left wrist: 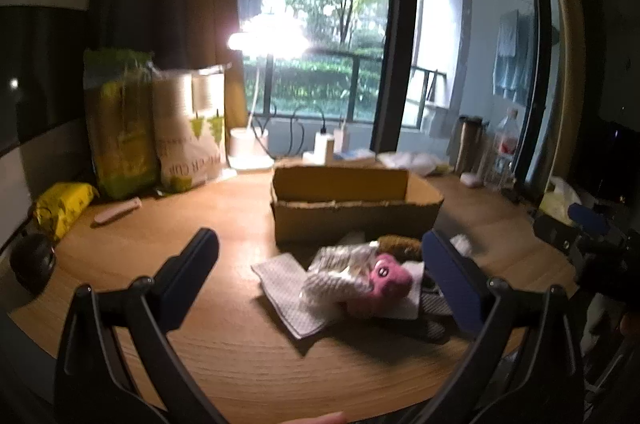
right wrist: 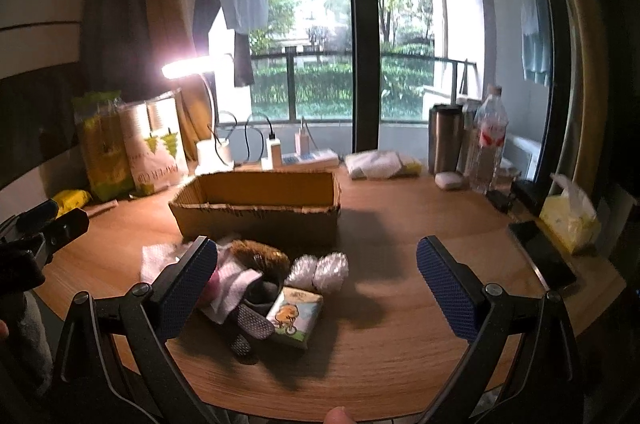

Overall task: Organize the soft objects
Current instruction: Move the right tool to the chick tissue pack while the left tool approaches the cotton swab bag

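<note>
I count one cardboard box (right wrist: 256, 208). In front of the box: two white mesh puffs (right wrist: 318, 270), one pink plush (left wrist: 388, 278), one brown furry piece (right wrist: 260, 256), one tissue pack (right wrist: 294, 316). Behind the box, right: one water bottle (right wrist: 488, 144), one steel tumbler (right wrist: 446, 140).

Wide-open right gripper (right wrist: 316, 276) with blue textured pads above a wooden table (right wrist: 400, 344).
Centre frame: open brown cardboard box (right wrist: 256, 212); just below it, a heap of soft things, a cartoon-printed tissue pack (right wrist: 295, 316) lowest.
</note>
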The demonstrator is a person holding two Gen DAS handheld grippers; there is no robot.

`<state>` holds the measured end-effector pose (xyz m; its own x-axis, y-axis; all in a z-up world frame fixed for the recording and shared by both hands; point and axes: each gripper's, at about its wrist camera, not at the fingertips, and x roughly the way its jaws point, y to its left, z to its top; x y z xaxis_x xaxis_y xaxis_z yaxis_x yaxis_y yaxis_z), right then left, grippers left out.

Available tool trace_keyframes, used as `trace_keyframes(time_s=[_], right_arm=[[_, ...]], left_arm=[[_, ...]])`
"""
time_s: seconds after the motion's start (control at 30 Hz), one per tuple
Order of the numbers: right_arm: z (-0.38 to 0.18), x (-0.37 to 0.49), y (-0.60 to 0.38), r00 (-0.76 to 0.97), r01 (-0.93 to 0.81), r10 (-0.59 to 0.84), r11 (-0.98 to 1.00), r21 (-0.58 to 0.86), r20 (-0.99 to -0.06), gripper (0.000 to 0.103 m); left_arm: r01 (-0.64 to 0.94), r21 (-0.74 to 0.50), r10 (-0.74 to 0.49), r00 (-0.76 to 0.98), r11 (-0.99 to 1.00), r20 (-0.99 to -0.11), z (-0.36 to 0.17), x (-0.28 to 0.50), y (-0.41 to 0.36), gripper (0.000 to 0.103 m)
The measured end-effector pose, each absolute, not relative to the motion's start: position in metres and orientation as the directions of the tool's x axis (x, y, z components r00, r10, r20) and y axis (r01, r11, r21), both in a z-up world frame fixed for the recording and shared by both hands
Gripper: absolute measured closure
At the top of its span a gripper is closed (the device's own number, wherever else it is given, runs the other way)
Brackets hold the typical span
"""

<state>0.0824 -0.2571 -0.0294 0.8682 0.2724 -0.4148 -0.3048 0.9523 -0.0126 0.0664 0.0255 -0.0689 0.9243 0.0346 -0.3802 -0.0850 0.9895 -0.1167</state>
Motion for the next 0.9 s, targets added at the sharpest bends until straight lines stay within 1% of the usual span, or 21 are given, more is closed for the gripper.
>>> trace_keyframes(time_s=[0.27,0.57,0.7,0.9], right_arm=[[-0.063,0.114,-0.251,0.816,-0.321,0.276,0.947,0.000,-0.508,0.001],[-0.090,0.146,-0.249,0.767,-0.317,0.266,0.948,0.016,-0.584,0.001],[-0.105,0.157,-0.247,0.730,-0.326,0.269,0.945,0.026,-0.628,0.001],[-0.119,0.169,-0.244,0.695,-0.324,0.262,0.946,0.034,-0.670,0.001]], left_arm=[[-0.096,-0.110,0.032,0.876,0.989,-0.481,-0.103,0.101,0.028,0.001],[-0.090,-0.085,0.028,0.833,0.992,-0.552,-0.121,0.131,0.024,0.001],[-0.088,-0.060,0.037,0.812,0.994,-0.583,-0.128,0.149,0.021,0.001],[-0.068,-0.010,0.047,0.788,0.998,-0.614,-0.135,0.169,0.015,0.001]])
